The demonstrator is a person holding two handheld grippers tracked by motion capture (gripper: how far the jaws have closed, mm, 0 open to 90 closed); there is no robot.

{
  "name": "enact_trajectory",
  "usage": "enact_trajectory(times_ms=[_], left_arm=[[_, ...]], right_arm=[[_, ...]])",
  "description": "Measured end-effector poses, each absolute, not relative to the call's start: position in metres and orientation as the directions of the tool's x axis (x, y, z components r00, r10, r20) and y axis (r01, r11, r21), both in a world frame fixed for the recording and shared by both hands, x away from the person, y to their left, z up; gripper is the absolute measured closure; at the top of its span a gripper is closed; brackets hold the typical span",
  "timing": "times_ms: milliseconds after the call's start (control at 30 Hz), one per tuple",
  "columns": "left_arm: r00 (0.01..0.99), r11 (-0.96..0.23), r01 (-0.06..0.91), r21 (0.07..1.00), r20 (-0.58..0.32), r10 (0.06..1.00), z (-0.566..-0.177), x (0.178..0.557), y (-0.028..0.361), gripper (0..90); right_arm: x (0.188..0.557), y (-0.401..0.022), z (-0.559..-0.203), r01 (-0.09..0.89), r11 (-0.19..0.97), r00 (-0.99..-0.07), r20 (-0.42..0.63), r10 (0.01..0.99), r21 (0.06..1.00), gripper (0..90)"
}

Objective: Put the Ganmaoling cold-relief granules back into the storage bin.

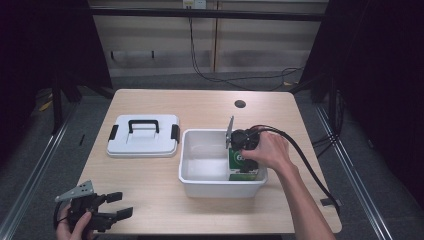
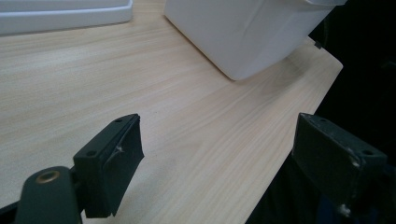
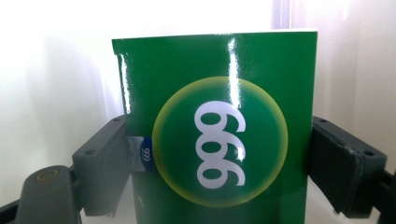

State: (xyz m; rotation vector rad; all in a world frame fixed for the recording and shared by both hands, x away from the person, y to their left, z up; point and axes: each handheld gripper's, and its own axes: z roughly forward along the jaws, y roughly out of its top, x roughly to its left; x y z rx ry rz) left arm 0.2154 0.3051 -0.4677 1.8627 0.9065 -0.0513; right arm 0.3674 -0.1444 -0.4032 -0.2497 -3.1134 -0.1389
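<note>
A green box (image 1: 243, 169) with a yellow circle and white "999" stands in the front right corner of a white bin (image 1: 200, 133). My right gripper (image 1: 245, 161) reaches down into the bin from above. In the right gripper view its jaws press both sides of the green box (image 3: 219, 93), so the right gripper (image 3: 219, 154) is shut on it. My left gripper (image 1: 122, 205) hovers at the table's front left corner, held in a hand. The left gripper (image 2: 219, 149) is open, with bare wood between its jaws.
A white lid (image 1: 143, 135) with a black handle and black clips lies flat to the left of the bin. The left gripper view shows the bin (image 2: 252, 32) and lid (image 2: 60, 14) farther off. A cable hole (image 1: 240, 104) sits near the wooden table's (image 1: 150, 185) back edge.
</note>
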Motion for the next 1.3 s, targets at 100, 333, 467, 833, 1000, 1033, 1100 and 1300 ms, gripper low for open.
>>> enact_trajectory(times_ms=[100, 333, 467, 833, 1000, 1033, 1100, 1300], left_arm=[[0.715, -0.198, 0.604, 0.772, -0.416, 0.562, -0.468, 0.215, 0.305, 16.0], [0.716, -0.197, 0.604, 0.773, -0.417, 0.560, -0.468, 0.215, 0.305, 16.0], [0.713, -0.193, 0.607, 0.771, -0.421, 0.561, -0.468, 0.215, 0.305, 16.0], [0.716, -0.197, 0.604, 0.772, -0.417, 0.560, -0.468, 0.215, 0.305, 15.9], [0.716, -0.196, 0.604, 0.772, -0.418, 0.559, -0.468, 0.215, 0.305, 16.0], [0.716, -0.197, 0.604, 0.772, -0.418, 0.559, -0.468, 0.215, 0.305, 16.0], [0.717, -0.197, 0.604, 0.772, -0.418, 0.558, -0.468, 0.215, 0.305, 16.0], [0.717, -0.197, 0.604, 0.772, -0.418, 0.558, -0.468, 0.215, 0.305, 16.0]], right_arm=[[0.367, -0.143, -0.406, 0.162, 0.984, -0.987, 0.023, 0.161, 0.078, 14.5], [0.369, -0.140, -0.412, 0.170, 0.985, -0.985, 0.015, 0.169, 0.042, 14.2], [0.369, -0.139, -0.414, 0.172, 0.985, -0.985, 0.013, 0.172, 0.029, 13.3], [0.369, -0.139, -0.415, 0.148, 0.989, -0.989, 0.010, 0.148, 0.025, 12.8], [0.369, -0.139, -0.415, 0.141, 0.990, -0.990, 0.017, 0.140, 0.024, 11.5], [0.369, -0.139, -0.415, 0.140, 0.990, -0.990, 0.016, 0.140, 0.022, 11.3], [0.369, -0.140, -0.414, 0.129, 0.991, -0.992, 0.018, 0.128, 0.030, 11.1], [0.368, -0.143, -0.408, 0.121, 0.991, -0.993, -0.006, 0.122, 0.063, 9.4]])
